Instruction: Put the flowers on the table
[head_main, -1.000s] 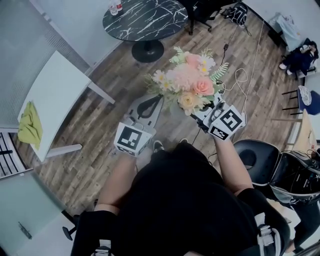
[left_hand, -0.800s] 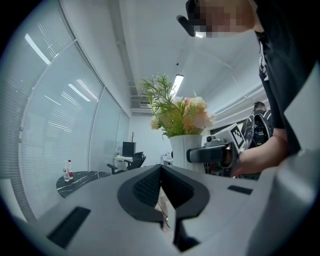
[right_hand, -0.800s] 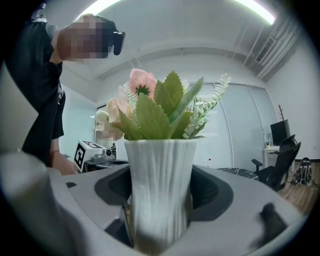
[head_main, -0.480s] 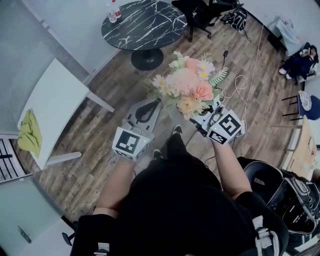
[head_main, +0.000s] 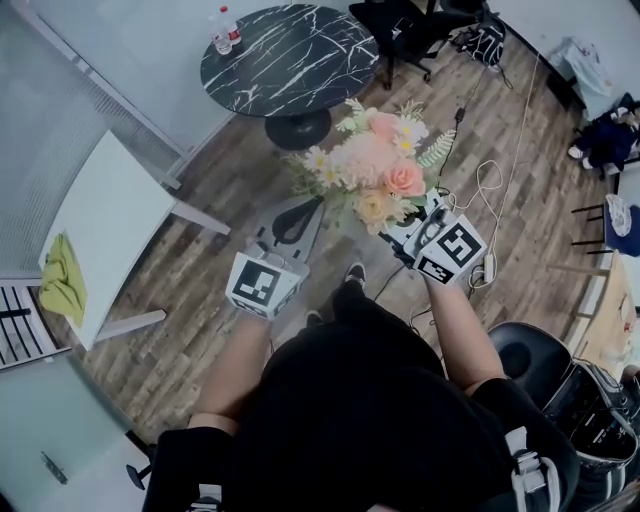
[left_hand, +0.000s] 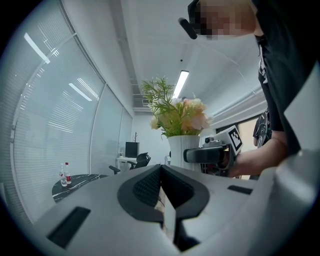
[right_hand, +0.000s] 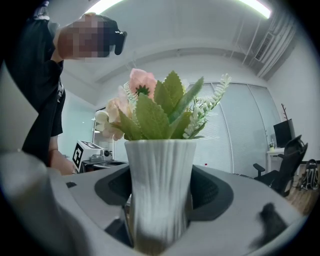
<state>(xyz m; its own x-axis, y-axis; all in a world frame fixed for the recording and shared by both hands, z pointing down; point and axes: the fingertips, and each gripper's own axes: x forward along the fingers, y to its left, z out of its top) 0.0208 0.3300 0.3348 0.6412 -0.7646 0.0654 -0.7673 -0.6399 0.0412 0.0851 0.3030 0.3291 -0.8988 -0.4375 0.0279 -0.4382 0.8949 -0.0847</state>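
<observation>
A bunch of pink, cream and white flowers (head_main: 372, 172) with green sprigs stands in a white ribbed vase (right_hand: 160, 182). My right gripper (right_hand: 161, 200) is shut on the vase, one jaw on each side, and carries it upright above the wooden floor. Most of the vase is hidden under the blooms in the head view. My left gripper (head_main: 296, 212) hangs just left of the flowers, shut and with nothing in it. The round black marble table (head_main: 290, 55) stands ahead, beyond the flowers.
Two bottles (head_main: 228, 30) stand at the marble table's left edge. A white table (head_main: 110, 215) with a yellow-green cloth (head_main: 60, 280) is at the left. Black chairs (head_main: 415, 25), cables (head_main: 490, 190) on the floor and a round black seat (head_main: 525, 350) lie to the right.
The person has stepped over the floor and the view has shifted; the black seat at the right slid lower. Both grippers and the flowers keep the same pose before the body.
</observation>
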